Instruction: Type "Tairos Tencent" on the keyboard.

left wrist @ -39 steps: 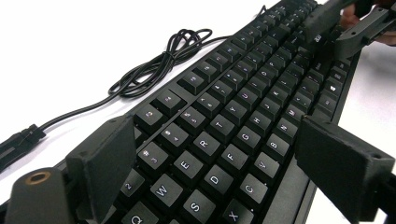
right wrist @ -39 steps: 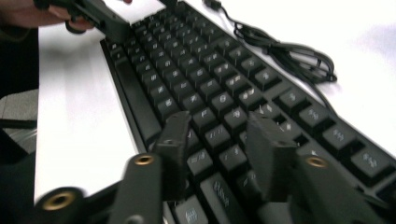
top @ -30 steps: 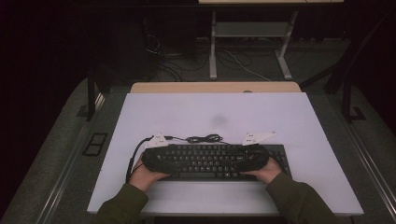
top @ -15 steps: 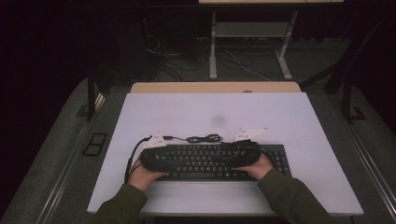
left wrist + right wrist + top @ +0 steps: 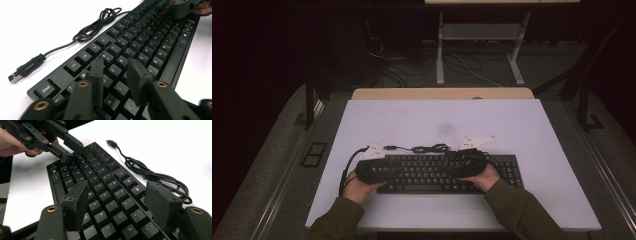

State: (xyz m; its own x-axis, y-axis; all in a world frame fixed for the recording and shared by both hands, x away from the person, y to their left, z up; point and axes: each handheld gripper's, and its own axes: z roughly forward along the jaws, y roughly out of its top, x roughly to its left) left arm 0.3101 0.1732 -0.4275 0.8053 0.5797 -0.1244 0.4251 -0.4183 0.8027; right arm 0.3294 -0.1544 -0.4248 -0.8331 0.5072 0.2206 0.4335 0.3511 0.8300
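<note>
A black keyboard (image 5: 437, 175) lies along the near part of the white table (image 5: 437, 120), with its coiled cable (image 5: 427, 148) and USB plug (image 5: 15, 77) loose behind it. My left gripper (image 5: 115, 62) hovers just over the keys at the keyboard's left end. Its jaws have just been closing to a narrow gap, and nothing is between them. My right gripper (image 5: 117, 186) hangs above the keys further right. Its jaws stand wide, have just been opening a little, and hold nothing. In the high view the left gripper (image 5: 372, 167) and right gripper (image 5: 474, 160) sit over the keyboard's two ends.
The cable (image 5: 155, 177) lies bunched on the table just beyond the keyboard's far edge. A wooden strip (image 5: 442, 93) runs along the table's far side. Beyond it the floor holds a desk frame (image 5: 440, 50) and loose wires.
The right hand has edged a little to the left along the keyboard. The left hand has stayed about where it was.
</note>
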